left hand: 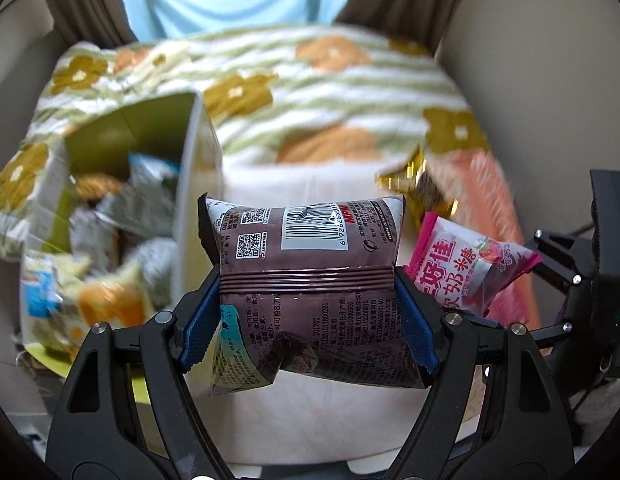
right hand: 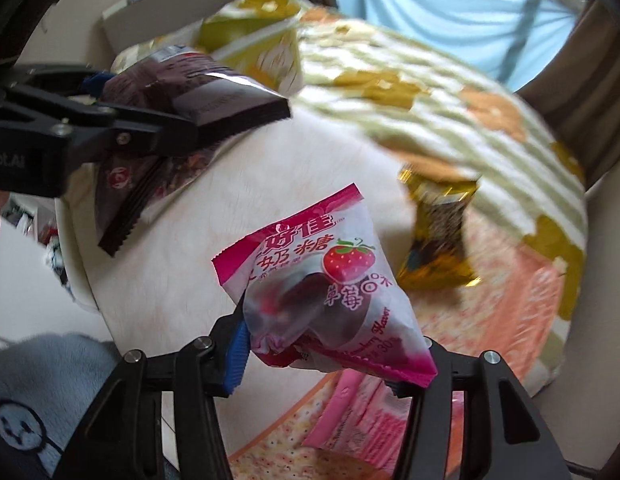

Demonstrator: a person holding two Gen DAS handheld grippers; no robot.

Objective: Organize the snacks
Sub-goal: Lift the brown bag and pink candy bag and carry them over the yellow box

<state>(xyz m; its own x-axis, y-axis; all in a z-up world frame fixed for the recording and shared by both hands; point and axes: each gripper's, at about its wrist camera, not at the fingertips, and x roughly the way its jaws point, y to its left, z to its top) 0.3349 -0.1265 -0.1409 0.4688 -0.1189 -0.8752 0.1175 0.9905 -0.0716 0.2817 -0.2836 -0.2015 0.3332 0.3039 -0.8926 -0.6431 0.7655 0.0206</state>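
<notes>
Snacks fill both of my grippers: my left gripper (left hand: 310, 312) has its blue-padded fingers (left hand: 199, 320) clamped on a brown snack packet (left hand: 310, 280), lifted above the white bed (left hand: 310, 184) beside the open snack box (left hand: 193, 168). My right gripper (right hand: 330, 356) grips a pink strawberry candy bag (right hand: 322, 284), held clear of the bed, a gold-wrapped snack (right hand: 438, 236) lying beyond it near the flowered blanket (right hand: 450, 120).

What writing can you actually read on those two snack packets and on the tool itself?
Pink strawberry candy packet: "好佳", "奶糖", "草莓口味", and part of "Flavor".
Brown snack packet: a barcode, partly legible "6 926265"; further down "201702". Its QR codes and the fine Chinese print are too small to read reliably.
Left gripper body: cut-off lettering, "bot.AI".
Packets in the green box and the gold wrapper: too blurred to read.
</notes>
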